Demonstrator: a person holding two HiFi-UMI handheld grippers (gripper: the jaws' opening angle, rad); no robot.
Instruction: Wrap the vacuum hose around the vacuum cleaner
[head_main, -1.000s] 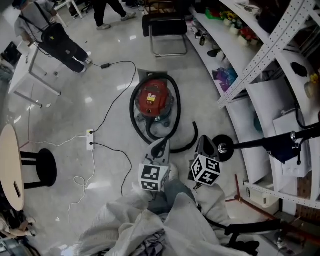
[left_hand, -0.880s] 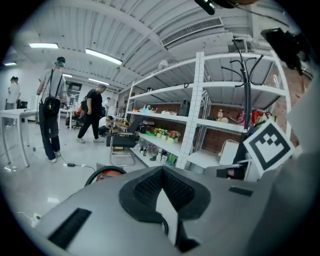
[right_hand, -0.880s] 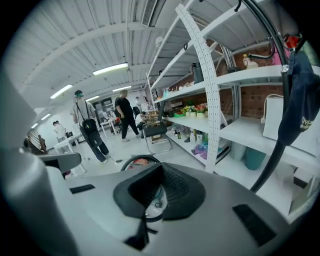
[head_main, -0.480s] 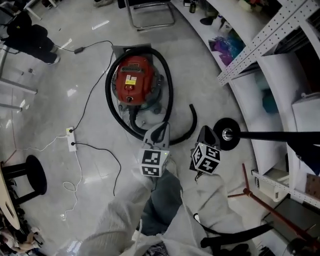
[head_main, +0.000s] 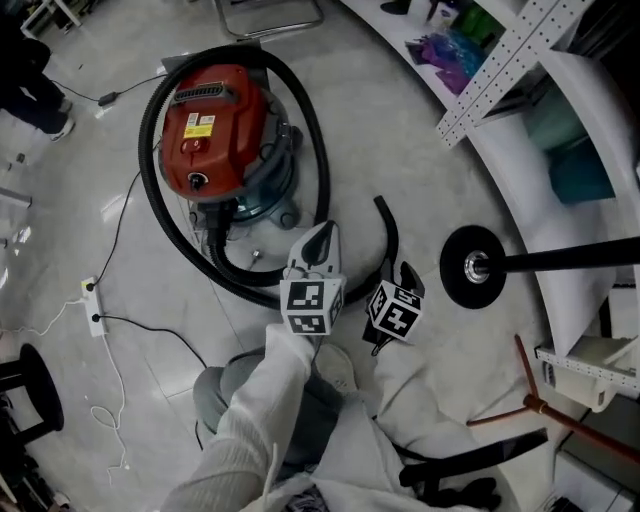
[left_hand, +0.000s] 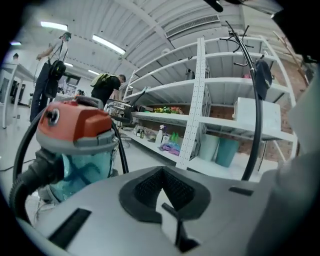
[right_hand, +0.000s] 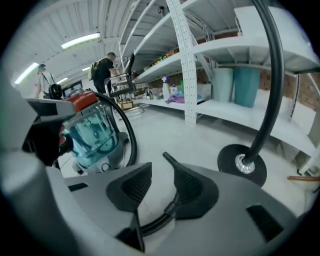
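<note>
Right gripper (head_main: 408, 270) jaws just opening; hose (head_main: 390, 235) free end seen through the gap, ungripped, so likely lining up a pickup. Left gripper (head_main: 320, 235) closed, empty.

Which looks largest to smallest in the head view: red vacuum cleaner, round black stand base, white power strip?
1. red vacuum cleaner
2. round black stand base
3. white power strip
The size gaps are clear, with no ties.
</note>
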